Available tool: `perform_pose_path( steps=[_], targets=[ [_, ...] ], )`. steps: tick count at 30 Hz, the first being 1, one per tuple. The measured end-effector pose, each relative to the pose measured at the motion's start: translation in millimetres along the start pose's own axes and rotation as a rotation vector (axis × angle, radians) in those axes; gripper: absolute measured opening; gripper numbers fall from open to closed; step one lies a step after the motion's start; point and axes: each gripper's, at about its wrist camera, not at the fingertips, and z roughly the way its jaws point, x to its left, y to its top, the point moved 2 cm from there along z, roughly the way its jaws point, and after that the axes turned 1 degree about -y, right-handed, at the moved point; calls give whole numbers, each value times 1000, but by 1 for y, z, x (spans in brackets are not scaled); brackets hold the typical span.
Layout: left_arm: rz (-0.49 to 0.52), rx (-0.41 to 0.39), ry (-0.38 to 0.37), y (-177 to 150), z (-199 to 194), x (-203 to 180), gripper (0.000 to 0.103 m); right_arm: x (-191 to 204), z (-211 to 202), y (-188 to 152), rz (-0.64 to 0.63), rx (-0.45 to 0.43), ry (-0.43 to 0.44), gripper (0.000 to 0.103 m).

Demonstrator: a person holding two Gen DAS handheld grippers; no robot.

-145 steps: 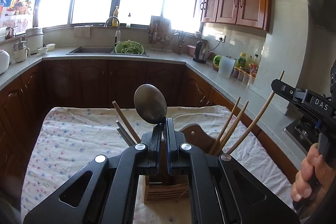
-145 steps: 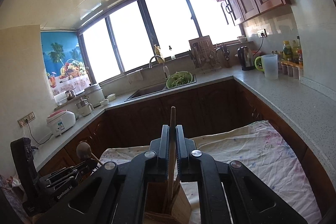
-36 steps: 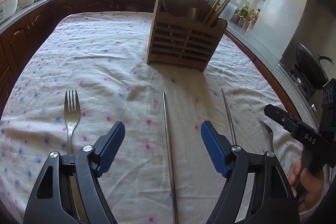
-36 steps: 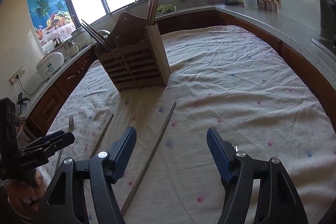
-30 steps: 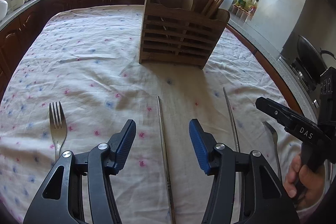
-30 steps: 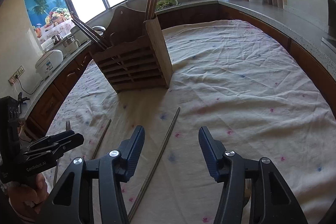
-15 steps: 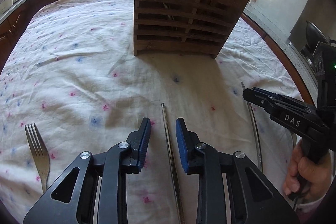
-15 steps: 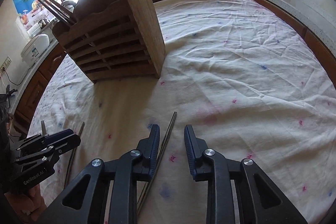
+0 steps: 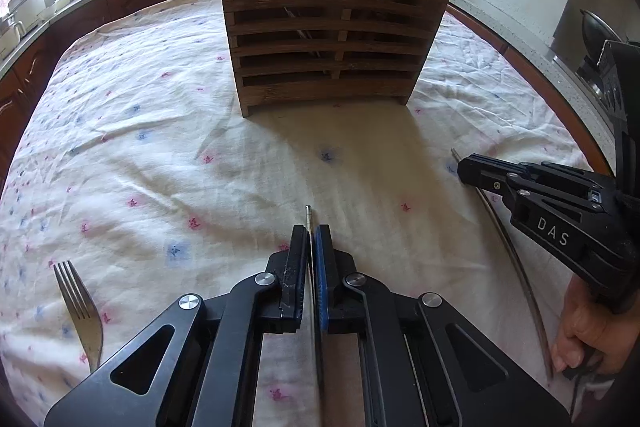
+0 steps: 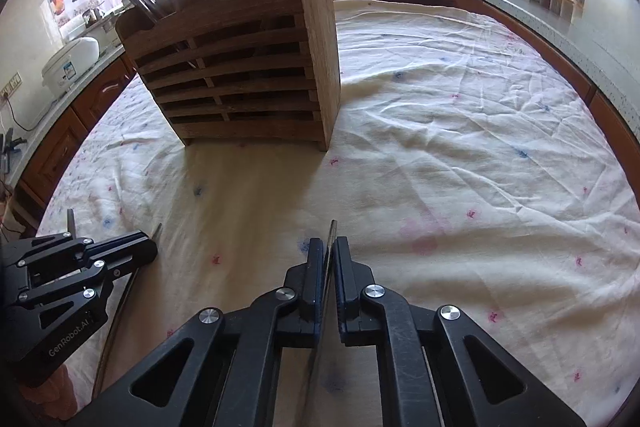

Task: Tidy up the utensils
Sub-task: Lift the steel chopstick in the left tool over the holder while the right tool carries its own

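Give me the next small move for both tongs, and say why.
Probably lift both straight up off the tablecloth. The left tongs are shut on one metal chopstick, the right tongs on another metal chopstick, and both sticks lie flat, short of the wooden holder.

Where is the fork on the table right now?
In the left wrist view, the fork lies on the floral tablecloth at the lower left, tines pointing away, to the left of the left gripper and well short of the wooden utensil holder.
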Motion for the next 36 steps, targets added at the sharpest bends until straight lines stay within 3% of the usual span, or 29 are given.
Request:
perform_pose_path(
  steps=[7, 23, 36],
  targets=[
    [-52, -60, -42, -6, -32, 9, 4, 2, -34, -1, 32, -59, 63, 4],
    [-143, -336, -101, -9, -158, 27, 4, 14, -158, 16, 48, -330, 173, 4],
    [-135, -425, -104, -8, -196, 22, 4, 16, -195, 22, 32, -418, 182, 4]
  ],
)
